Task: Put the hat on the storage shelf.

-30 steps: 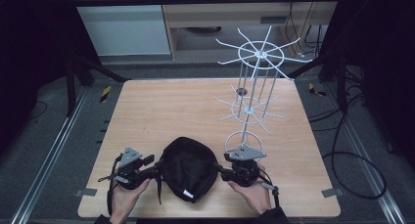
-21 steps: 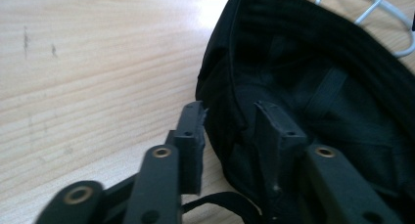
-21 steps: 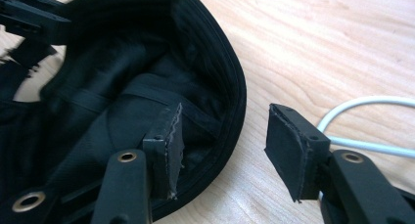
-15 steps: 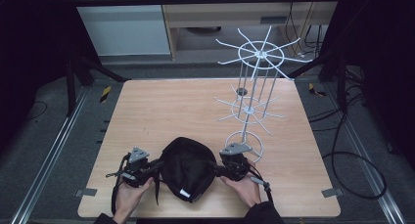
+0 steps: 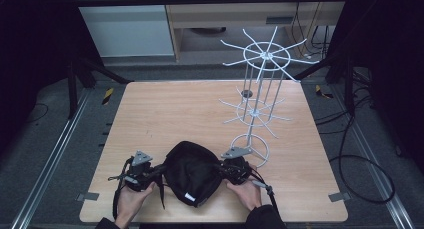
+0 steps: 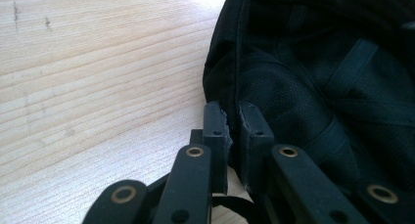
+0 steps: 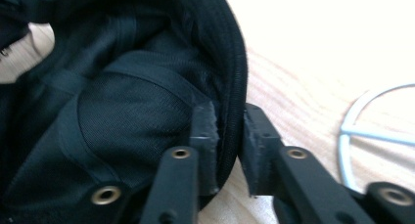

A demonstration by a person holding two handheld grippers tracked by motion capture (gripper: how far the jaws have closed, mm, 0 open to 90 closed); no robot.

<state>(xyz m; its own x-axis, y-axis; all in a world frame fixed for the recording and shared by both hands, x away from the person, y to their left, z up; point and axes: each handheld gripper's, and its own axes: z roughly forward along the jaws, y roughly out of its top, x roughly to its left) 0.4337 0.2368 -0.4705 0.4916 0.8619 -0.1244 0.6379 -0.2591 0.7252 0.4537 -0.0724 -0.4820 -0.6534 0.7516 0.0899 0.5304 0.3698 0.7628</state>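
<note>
In the high view, one black cap [image 5: 192, 171] is seen lying upside down at the near edge of the wooden bench [image 5: 175, 114], between the left gripper [image 5: 159, 170] and the right gripper [image 5: 221, 167]. A small white label is sewn inside the cap; its writing cannot be read. One white wire rack [image 5: 260, 89] with two tiers of hooks stands just beyond the right gripper.

In the left gripper view, the jaws have just been closing and are pinched on the cap's rim [image 6: 234, 94], almost together.

In the right gripper view, the jaws have just been closing around the cap's piped edge [image 7: 236, 77], which is clamped between them.
</note>
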